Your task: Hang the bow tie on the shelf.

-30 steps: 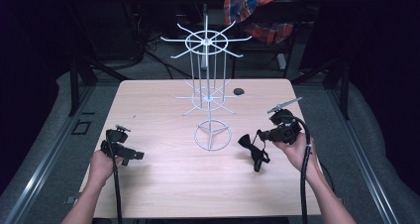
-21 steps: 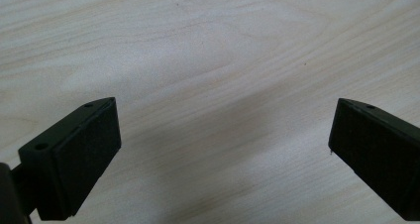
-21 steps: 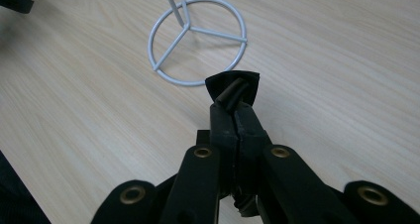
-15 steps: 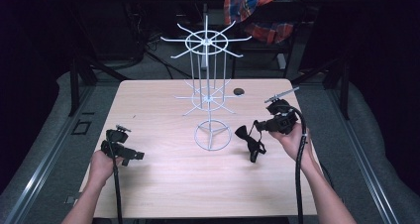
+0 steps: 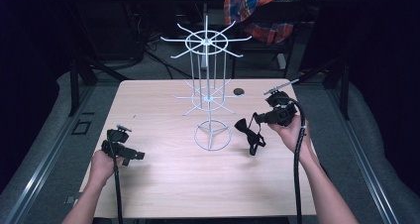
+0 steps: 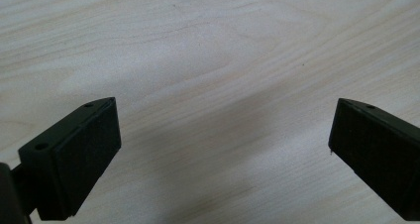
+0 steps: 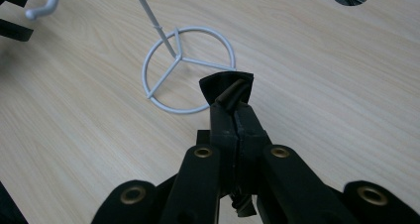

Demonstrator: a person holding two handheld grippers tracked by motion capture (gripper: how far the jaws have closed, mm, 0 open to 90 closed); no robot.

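Right gripper view shows my right tongs [image 7: 233,116] pressed together on a black fabric bow tie [image 7: 227,87], which hangs with its strap below them, above the light wooden table [image 5: 163,184]. My left tongs [image 6: 223,149] stand wide apart with nothing between, low over bare wood at the near left. The white wire display stand with hooks [image 5: 208,97] lies just left of the bow tie, its ring base nearest; my right hand is much closer. Farther back a small dark hole [image 5: 239,91] sits in the table.
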